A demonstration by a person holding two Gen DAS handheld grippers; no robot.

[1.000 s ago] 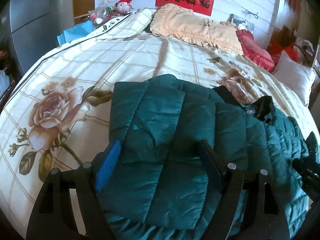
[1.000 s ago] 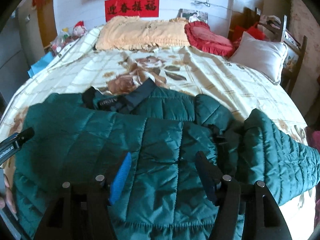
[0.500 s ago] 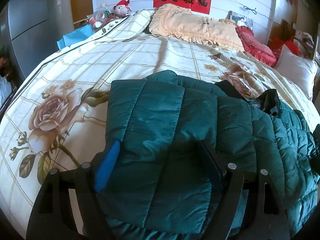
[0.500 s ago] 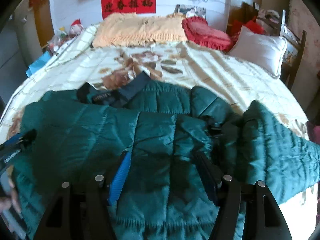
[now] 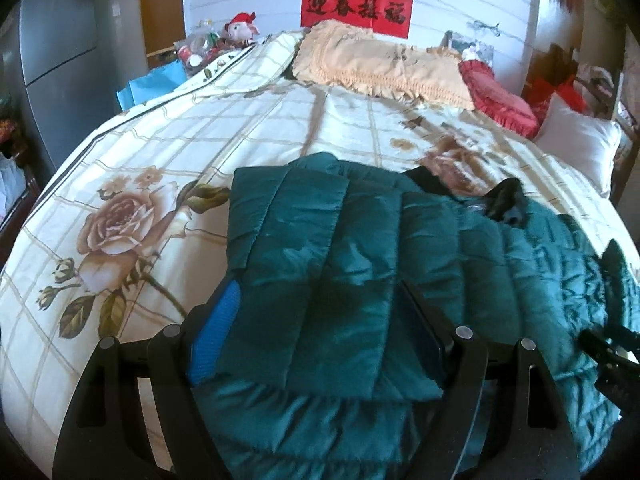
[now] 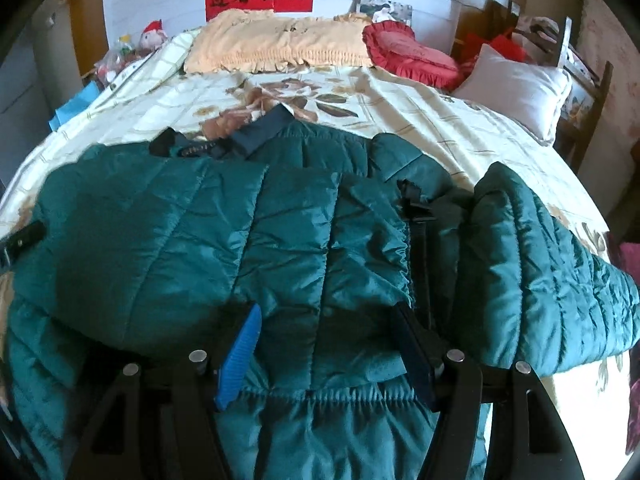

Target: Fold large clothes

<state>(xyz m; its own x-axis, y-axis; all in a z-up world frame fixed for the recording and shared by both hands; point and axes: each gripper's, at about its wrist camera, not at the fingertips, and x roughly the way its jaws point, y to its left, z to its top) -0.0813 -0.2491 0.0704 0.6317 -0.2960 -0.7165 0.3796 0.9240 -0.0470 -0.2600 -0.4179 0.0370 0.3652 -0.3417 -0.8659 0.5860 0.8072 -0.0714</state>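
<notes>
Hovering over the green puffer jacket (image 6: 280,240) with left gripper (image 5: 316,320) and right gripper (image 6: 328,336) both spread wide (nothing pinched); slippery quilting likely to spring unfolded.

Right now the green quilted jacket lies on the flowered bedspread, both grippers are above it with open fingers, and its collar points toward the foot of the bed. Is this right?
One detail is wrong. The right wrist view shows the jacket's dark collar pointing toward the pillows at the head of the bed, not the foot. The rest holds: it lies on the flowered bedspread, and the left gripper and right gripper are open above it.
</notes>
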